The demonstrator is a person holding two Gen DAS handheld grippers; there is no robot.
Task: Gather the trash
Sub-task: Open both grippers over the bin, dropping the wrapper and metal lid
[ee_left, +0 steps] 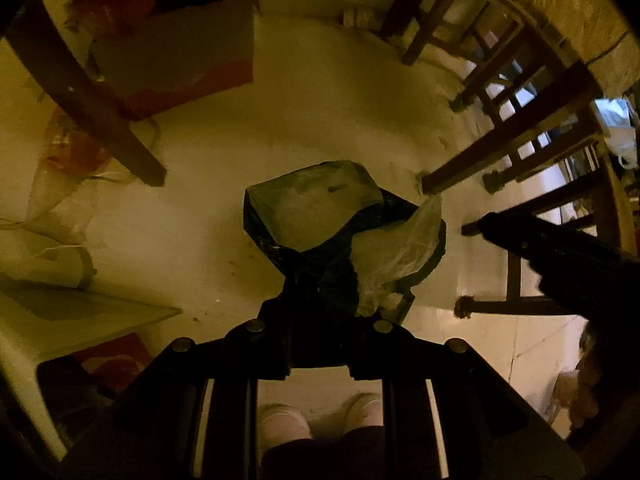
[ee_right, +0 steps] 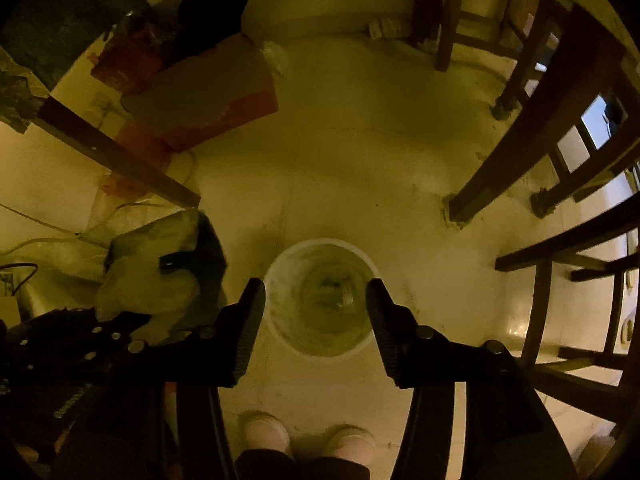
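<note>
1. Because the cup (ee_right: 322,298) stands on the floor (ee_right: 360,168) directly ahead of the right tongs (ee_right: 316,286), mouth up toward the lens, the coming move turns on that one alignment: the cup lies straight down the tongs' line, between the two fingers as the right wrist view shows it.
2. The right tongs are spread; one finger (ee_right: 250,312) sits beside the cup's left rim and the other beside its right rim, with a sliver of gap on each side, so nothing is pinched (whether the tips are level with the rim or above it, I cannot tell).
3. The cup is round, so it has no long axis to favour; any approach across its width would serve, and I judge a straight descent followed by a squeeze to be what the grasp calls for.
4. The left tongs (ee_left: 352,300) are pressed together on a dark bag (ee_left: 316,208), pinching gathered plastic at its near edge; a pale crumpled liner or wrapper (ee_left: 396,252) shows at the bag's mouth.
5. In the right wrist view the bag (ee_right: 160,276) hangs just left of the cup, near but apart from it.
6. The right hand is plainly the nearer to the cup; the left is busy holding the bag.
7. A thin cup wall may buckle or tip if squeezed off-centre.
</note>
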